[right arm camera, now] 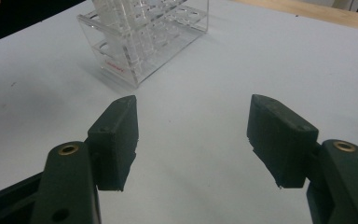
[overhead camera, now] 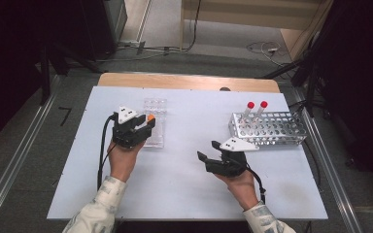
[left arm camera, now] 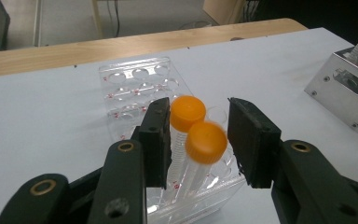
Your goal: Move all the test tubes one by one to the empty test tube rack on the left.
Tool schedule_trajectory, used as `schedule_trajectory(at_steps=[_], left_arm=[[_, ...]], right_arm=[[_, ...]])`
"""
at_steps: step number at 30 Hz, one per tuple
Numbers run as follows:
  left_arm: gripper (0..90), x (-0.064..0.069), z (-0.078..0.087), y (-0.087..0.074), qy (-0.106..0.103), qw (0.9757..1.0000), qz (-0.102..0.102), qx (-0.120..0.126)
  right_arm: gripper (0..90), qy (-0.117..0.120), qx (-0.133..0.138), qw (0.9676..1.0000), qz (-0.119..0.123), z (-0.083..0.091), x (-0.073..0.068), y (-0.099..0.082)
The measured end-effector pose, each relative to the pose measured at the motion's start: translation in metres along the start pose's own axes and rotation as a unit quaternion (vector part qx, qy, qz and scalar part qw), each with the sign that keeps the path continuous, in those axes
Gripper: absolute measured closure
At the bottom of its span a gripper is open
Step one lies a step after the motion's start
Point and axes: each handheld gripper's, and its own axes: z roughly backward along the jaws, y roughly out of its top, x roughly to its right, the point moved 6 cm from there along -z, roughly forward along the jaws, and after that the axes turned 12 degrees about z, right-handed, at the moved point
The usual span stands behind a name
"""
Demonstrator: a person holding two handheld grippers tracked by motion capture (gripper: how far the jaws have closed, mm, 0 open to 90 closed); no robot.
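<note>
A clear plastic rack (left arm camera: 135,84) stands on the white table, and two tubes stand in its near holes, one with an orange cap (left arm camera: 187,112) and one beside it with another orange cap (left arm camera: 206,141). My left gripper (left arm camera: 199,109) straddles both tubes. Its left pad lies against the farther tube, while its right pad stands clear of the caps, so it is open. In the high view this gripper (overhead camera: 145,125) hangs over the rack (overhead camera: 154,121) at centre left. My right gripper (overhead camera: 208,149) hovers over bare table at centre right, open and empty (right arm camera: 193,112).
A perforated metal rack (overhead camera: 269,128) sits at the right with two red-capped tubes (overhead camera: 256,105) in its far-left corner; its corner shows in the left gripper view (left arm camera: 345,93). The clear rack (right arm camera: 140,42) lies ahead of the right gripper. A wooden table edge runs along the back.
</note>
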Motion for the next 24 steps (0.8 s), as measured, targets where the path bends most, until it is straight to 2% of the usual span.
schedule_trajectory(at_steps=[6,8,12,17,21,24], left_arm=[[42.1,0.002,0.009,-0.001,-0.007,0.9999,0.011,0.006],[37.3,0.002,0.012,-0.003,-0.004,0.9999,0.01,0.012],[26.5,0.002,0.015,-0.006,-0.007,0.9998,0.018,0.01],[22.1,0.001,0.02,-0.007,-0.013,0.9996,0.023,0.01],[20.1,0.001,0.023,-0.012,-0.023,0.9993,0.028,0.006],[19.4,0.001,0.027,-0.015,-0.029,0.9992,0.027,0.003]], right_arm=[[32.1,-0.013,0.005,0.9999,-0.004,0.005,0.008,0.0],[32.1,-0.019,0.007,0.9998,-0.006,0.007,0.013,0.0],[32.1,-0.045,0.008,0.9988,-0.015,0.014,0.028,-0.001],[32.3,-0.076,0.008,0.9966,-0.029,0.025,0.05,-0.005],[32.5,-0.105,0.006,0.9934,-0.046,0.033,0.072,-0.01],[33.4,-0.127,0.004,0.9897,-0.065,0.035,0.089,-0.012]])
